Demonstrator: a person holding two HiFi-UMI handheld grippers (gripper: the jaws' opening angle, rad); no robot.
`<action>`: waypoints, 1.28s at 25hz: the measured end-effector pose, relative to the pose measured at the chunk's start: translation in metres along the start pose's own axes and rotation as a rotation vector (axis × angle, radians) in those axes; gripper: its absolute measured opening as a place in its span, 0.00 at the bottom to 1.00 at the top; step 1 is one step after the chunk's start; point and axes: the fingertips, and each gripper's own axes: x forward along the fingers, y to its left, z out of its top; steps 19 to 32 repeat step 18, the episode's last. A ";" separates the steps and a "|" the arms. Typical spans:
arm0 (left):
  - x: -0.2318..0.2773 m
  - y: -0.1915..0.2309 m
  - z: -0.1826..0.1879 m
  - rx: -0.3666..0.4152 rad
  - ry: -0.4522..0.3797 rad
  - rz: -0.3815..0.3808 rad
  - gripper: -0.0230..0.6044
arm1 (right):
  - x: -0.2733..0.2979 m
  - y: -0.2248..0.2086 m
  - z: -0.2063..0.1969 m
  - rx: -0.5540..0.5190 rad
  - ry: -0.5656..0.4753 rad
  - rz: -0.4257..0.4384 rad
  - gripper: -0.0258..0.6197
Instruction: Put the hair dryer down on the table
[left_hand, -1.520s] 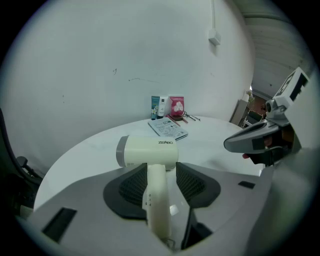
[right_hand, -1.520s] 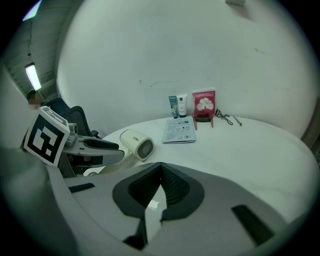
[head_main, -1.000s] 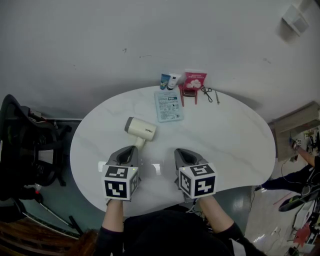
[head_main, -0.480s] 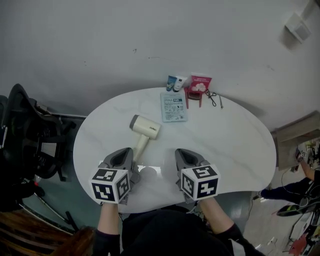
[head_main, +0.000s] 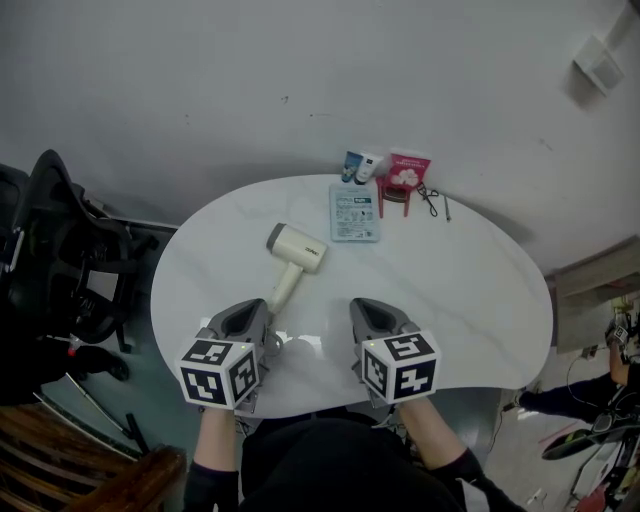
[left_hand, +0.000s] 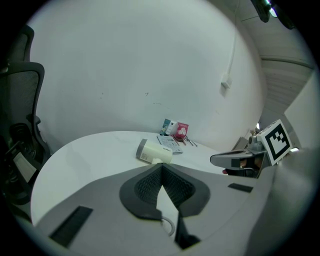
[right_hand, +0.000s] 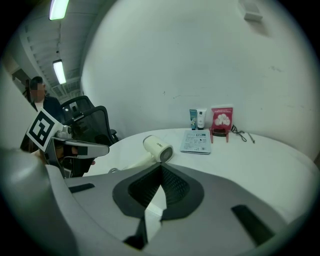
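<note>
The cream hair dryer (head_main: 296, 251) lies on its side on the white oval table (head_main: 470, 290), its handle pointing toward me. No gripper touches it. My left gripper (head_main: 258, 312) sits just short of the handle's end, slightly to its left, shut and empty. My right gripper (head_main: 362, 310) hovers to the right of the handle, also shut with nothing in it. In the left gripper view the hair dryer (left_hand: 154, 152) lies beyond the closed left gripper (left_hand: 161, 165). The right gripper view shows the hair dryer (right_hand: 157, 148), grille end on, past the closed right gripper (right_hand: 161, 166).
At the table's far edge lie a flat blue packet (head_main: 355, 210), two small tubes (head_main: 358, 165), a red box on a small stand (head_main: 405, 172) and a thin metal tool (head_main: 430, 198). A black office chair (head_main: 60, 260) stands to the left. A wooden chair (head_main: 110, 480) is at bottom left.
My left gripper has drawn back and to the left, away from the end of the dryer's handle. The dryer stays lying on the table. My right gripper has barely shifted.
</note>
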 end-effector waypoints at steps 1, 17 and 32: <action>-0.001 -0.001 -0.001 -0.001 -0.003 0.000 0.05 | -0.001 0.001 -0.001 -0.004 -0.001 0.001 0.04; -0.023 -0.013 -0.012 -0.016 -0.024 0.020 0.05 | -0.018 0.007 -0.007 -0.023 -0.021 0.030 0.04; -0.024 -0.014 -0.013 -0.016 -0.023 0.020 0.05 | -0.019 0.007 -0.009 -0.022 -0.021 0.030 0.04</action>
